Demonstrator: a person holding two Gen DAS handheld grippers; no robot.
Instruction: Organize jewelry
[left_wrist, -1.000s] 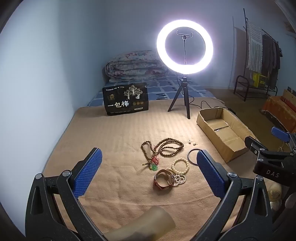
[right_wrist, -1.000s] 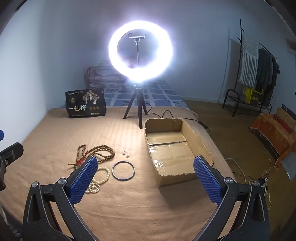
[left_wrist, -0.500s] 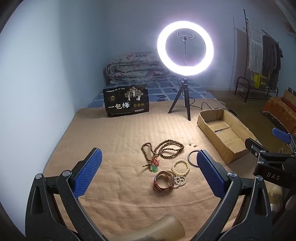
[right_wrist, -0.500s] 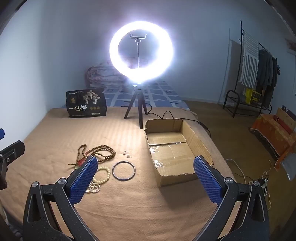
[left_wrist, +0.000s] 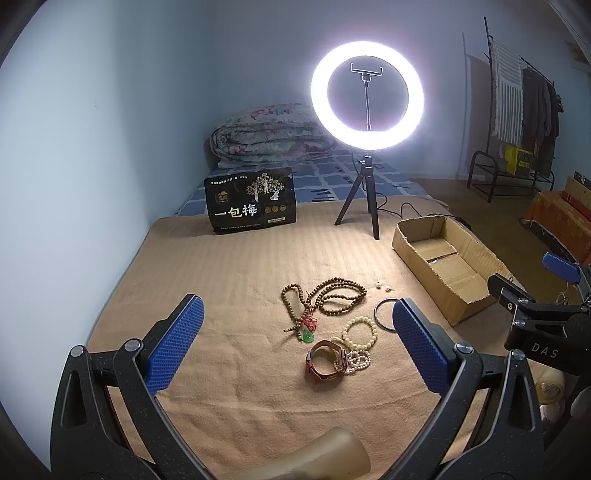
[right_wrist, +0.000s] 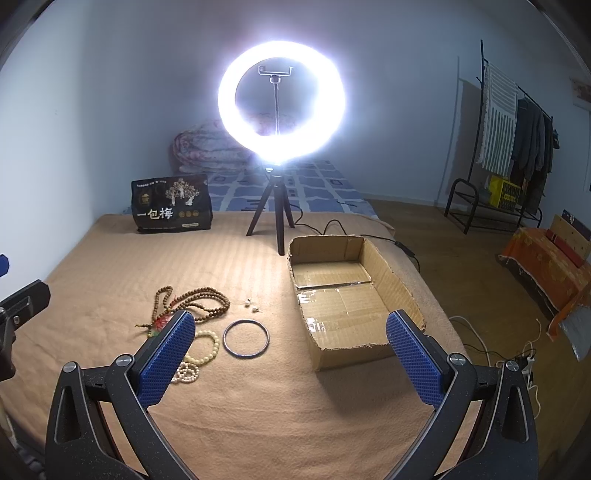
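With both tools (left_wrist: 297, 343) (right_wrist: 290, 354) released and empty above the bed (left_wrist: 229, 273), better lift the bangle (right_wrist: 246, 338) by its rim into the box (right_wrist: 391, 280).

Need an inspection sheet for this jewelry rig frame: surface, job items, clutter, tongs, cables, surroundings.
Surface: tan blanket over a bed, ribbed, bare in front.
Job's things: wooden bead necklace, cream bead bracelet, pearl strand, brown watch, metal bangle, two small earrings, all loose on the blanket; open cardboard box holds no jewelry.
Clutter: black snack bag; beige object at the bottom edge, unidentifiable.
Tongs: left tongs open, holding nothing; right tongs open, holding nothing.
Cables: black lead behind the box; white cord on the floor.
Surroundings: lit ring light on tripod, rolled quilt, clothes rack.
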